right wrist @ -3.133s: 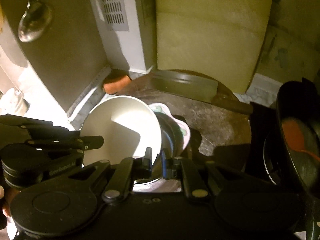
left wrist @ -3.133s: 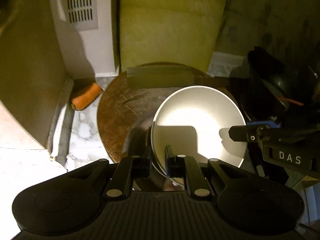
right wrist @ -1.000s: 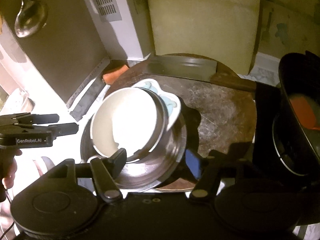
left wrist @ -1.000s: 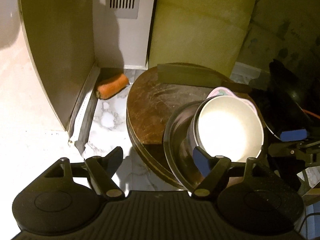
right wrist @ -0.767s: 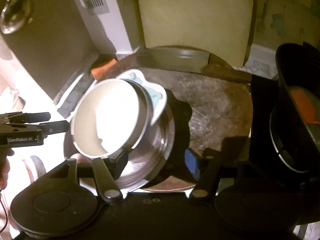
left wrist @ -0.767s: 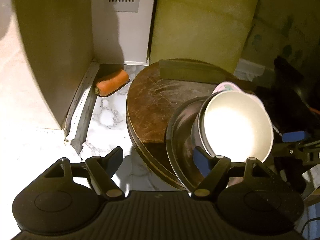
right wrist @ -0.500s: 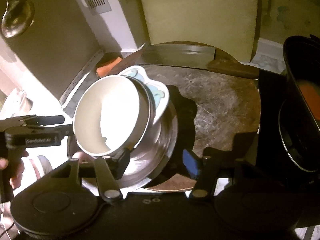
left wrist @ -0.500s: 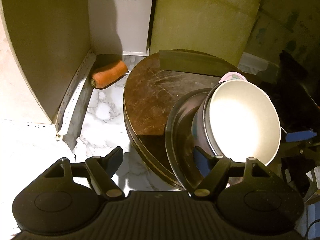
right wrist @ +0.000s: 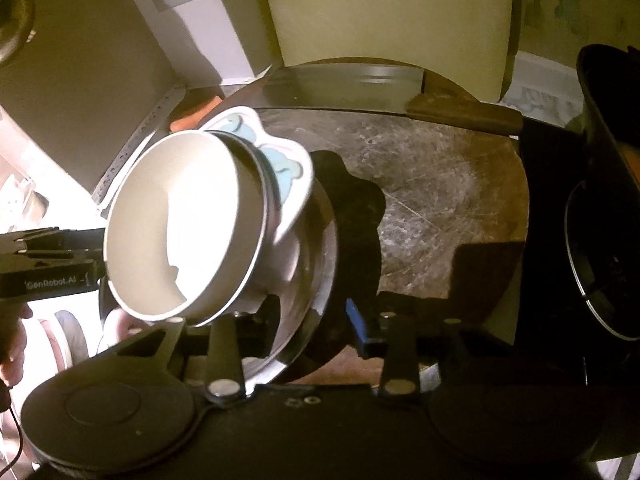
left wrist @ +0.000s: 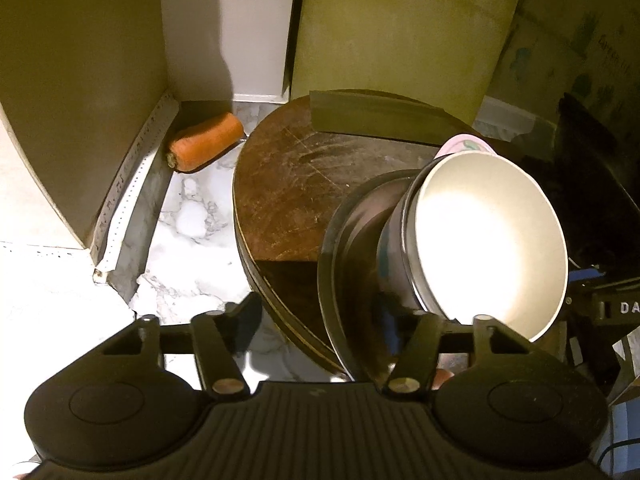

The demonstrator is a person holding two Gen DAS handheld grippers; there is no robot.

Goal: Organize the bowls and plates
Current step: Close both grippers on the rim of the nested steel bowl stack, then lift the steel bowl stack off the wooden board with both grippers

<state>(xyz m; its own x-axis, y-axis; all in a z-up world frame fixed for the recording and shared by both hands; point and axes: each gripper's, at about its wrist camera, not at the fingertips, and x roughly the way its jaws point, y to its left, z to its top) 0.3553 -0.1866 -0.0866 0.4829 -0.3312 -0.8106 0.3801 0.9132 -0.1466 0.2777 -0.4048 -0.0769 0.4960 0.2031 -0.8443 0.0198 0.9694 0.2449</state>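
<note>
A white bowl (left wrist: 488,236) sits on top of a nested stack: a grey bowl, a white plate with blue pattern (right wrist: 280,164), and a wide steel dish (left wrist: 352,248) at the bottom. The stack rests on a round wooden board (left wrist: 296,184), at its near edge. My left gripper (left wrist: 320,320) is open, its fingers either side of the dish's near-left rim. My right gripper (right wrist: 308,320) is open, straddling the dish's near rim (right wrist: 316,280). Neither holds anything. The left gripper's body (right wrist: 44,260) shows in the right wrist view.
A cleaver (left wrist: 380,118) lies across the back of the board. A carrot (left wrist: 206,142) lies on the marble counter by the corner. A yellow-green board (left wrist: 400,28) leans on the wall. A dark pot (right wrist: 604,200) stands at the right.
Both grippers let go of the white bowl and opened; it now sits nested in the stack. Both grippers have since drawn back and shifted slightly, the stack now looming closer in both views.
</note>
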